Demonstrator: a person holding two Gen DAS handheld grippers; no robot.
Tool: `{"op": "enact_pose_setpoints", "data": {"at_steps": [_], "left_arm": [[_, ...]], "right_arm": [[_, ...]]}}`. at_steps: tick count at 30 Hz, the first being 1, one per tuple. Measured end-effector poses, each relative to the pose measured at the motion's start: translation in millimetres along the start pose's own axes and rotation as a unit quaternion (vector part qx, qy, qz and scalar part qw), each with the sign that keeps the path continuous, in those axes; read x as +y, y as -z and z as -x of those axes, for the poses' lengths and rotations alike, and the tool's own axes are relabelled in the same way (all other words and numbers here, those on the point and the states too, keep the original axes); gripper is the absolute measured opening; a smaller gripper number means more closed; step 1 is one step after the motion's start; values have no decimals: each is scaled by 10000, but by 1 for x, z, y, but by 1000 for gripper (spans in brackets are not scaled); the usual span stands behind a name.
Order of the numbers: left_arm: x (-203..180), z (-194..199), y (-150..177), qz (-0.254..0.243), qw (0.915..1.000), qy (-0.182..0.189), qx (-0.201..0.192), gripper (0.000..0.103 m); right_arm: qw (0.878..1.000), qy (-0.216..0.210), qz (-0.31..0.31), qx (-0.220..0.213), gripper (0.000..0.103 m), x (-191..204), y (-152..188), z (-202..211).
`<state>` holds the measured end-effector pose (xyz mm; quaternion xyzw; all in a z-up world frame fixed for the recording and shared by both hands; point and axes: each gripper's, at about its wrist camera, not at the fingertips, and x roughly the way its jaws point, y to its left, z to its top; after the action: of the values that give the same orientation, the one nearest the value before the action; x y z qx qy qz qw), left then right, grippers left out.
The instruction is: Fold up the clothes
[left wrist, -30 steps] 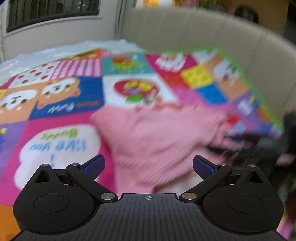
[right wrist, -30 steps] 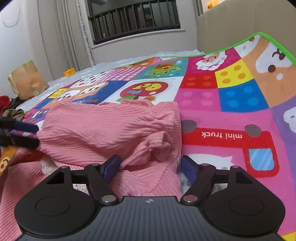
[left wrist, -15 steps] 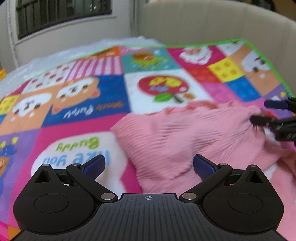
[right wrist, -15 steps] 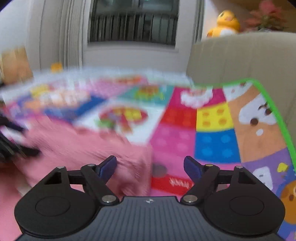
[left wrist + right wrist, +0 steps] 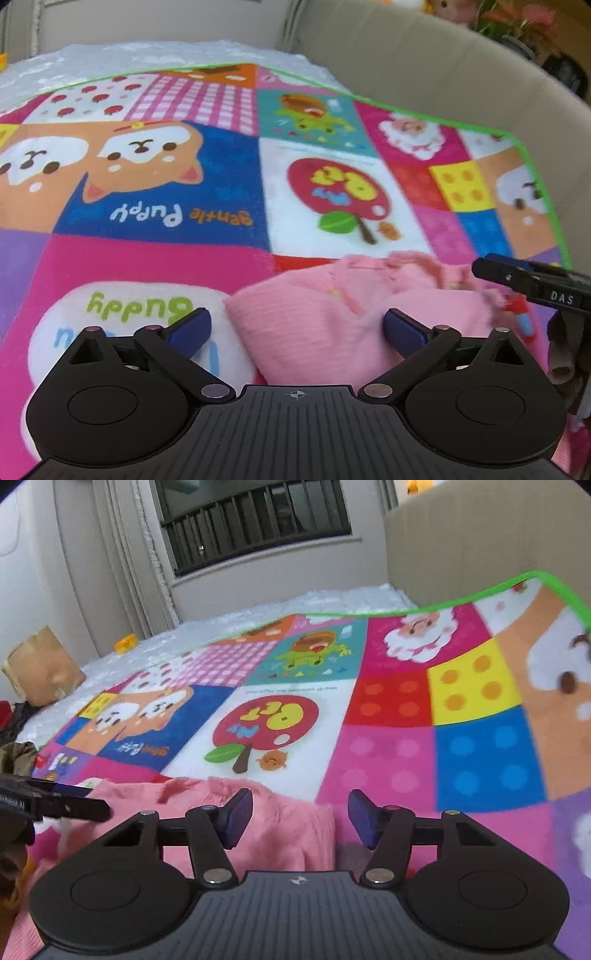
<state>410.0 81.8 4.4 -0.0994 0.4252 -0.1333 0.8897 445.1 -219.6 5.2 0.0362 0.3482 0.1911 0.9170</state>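
Note:
A pink ribbed garment (image 5: 325,325) lies bunched on a colourful patchwork blanket (image 5: 155,266). My left gripper (image 5: 295,328) is open just above the garment's near left part, holding nothing. In the right wrist view the same garment (image 5: 280,827) lies low and left, and my right gripper (image 5: 301,818) is open over its right edge, empty. The right gripper's black finger (image 5: 517,277) shows at the right of the left wrist view. The left gripper's finger (image 5: 66,805) shows at the left of the right wrist view.
The blanket (image 5: 406,709) covers a bed with a beige padded headboard (image 5: 424,66) to the right. White bedding (image 5: 295,602) lies beyond it below a barred window (image 5: 258,520). A brown paper bag (image 5: 40,664) and dark clothes (image 5: 14,746) sit at the far left.
Both grippers have drawn back and lifted, so the garment now sits lower and smaller in both views. The garment looks more compactly bunched. Both grippers stay open.

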Motion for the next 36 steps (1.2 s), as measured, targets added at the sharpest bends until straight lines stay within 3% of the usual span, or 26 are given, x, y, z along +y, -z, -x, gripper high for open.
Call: {"op": "enact_pose_setpoints", "data": {"at_steps": [4,5,6,7,9,10,11,15,19,23,28,30,33,35,36], "left_arm": [[6,-17,3,33,10000,0,-2,99],[6,-18,5,8,10000,13,-43,98],[5,-19,6,-80,9999,9,-103,88],[4,-18,8,-193,9997,31,-149,75],[1,-13,10,-337,9991,173,-187,38],[0,-7,12,-323,9990,263,-186,31],[-2,0,14,-305,9987,350,-186,26],[-20,54,33,-516,9957,581,-511,22],[-38,114,63,-812,9914,669,-778,22],[-48,149,95,-1020,9914,515,-639,23],[-52,160,135,-1119,9934,156,-186,37],[-53,164,147,-1160,9932,74,-66,52],[-50,180,159,-1082,9939,179,-112,68],[-51,193,159,-1008,9942,256,-267,76],[-53,200,155,-963,9940,306,-424,78]], "right_arm": [[9985,190,314,397,60,8,3,-43],[9982,237,438,349,52,12,5,-46],[9978,211,560,285,36,16,6,-45],[9976,105,637,242,11,20,7,-42],[9974,11,716,92,9,27,9,-27],[9971,-32,756,-17,8,30,11,-15],[9969,-100,775,-120,8,32,14,1],[9961,-392,693,-390,7,35,30,73],[9936,-683,610,-660,7,38,45,145],[9919,-849,750,-579,7,47,81,193],[9927,-777,919,-94,7,57,140,209],[9929,-705,954,92,7,58,160,212],[9948,-543,865,45,17,51,174,225],[9961,-501,690,-206,34,45,168,237],[9964,-492,584,-367,38,42,163,243]]}}
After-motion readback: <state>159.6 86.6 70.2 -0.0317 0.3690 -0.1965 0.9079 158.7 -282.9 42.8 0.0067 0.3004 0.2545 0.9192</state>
